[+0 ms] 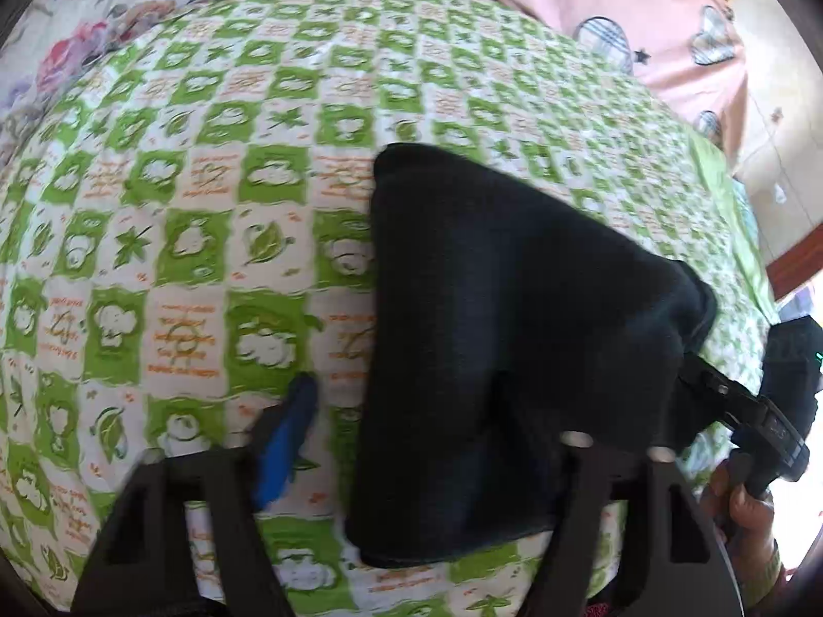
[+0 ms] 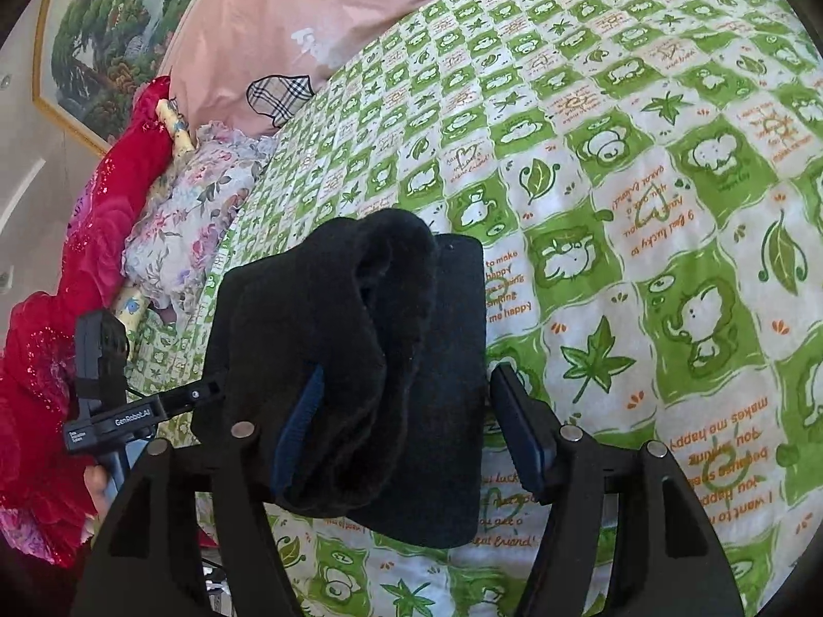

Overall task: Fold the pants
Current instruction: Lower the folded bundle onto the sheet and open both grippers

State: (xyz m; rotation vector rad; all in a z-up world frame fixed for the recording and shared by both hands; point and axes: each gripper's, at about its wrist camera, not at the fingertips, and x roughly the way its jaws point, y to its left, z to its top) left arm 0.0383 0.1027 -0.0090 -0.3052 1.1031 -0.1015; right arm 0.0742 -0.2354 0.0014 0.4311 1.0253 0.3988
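The black pants [image 1: 494,339] lie folded into a thick bundle on the green-and-white patterned bedspread [image 1: 206,195]. My left gripper [image 1: 411,442] is open; its blue left finger [image 1: 290,437] shows beside the bundle and the right finger is hidden under the cloth. In the right wrist view the pants [image 2: 360,370] lie between the fingers of my right gripper [image 2: 411,432], which is open; the blue left pad [image 2: 301,421] touches a raised fold and the right pad [image 2: 524,437] stands apart. Each gripper shows in the other's view, my right gripper [image 1: 761,427] and my left gripper [image 2: 118,411].
A pink quilt [image 2: 319,25] and a floral pillow [image 2: 195,216] lie at the head of the bed. Red sparkly fabric [image 2: 46,360] is piled at the bed's side. A framed landscape picture [image 2: 103,31] hangs on the wall.
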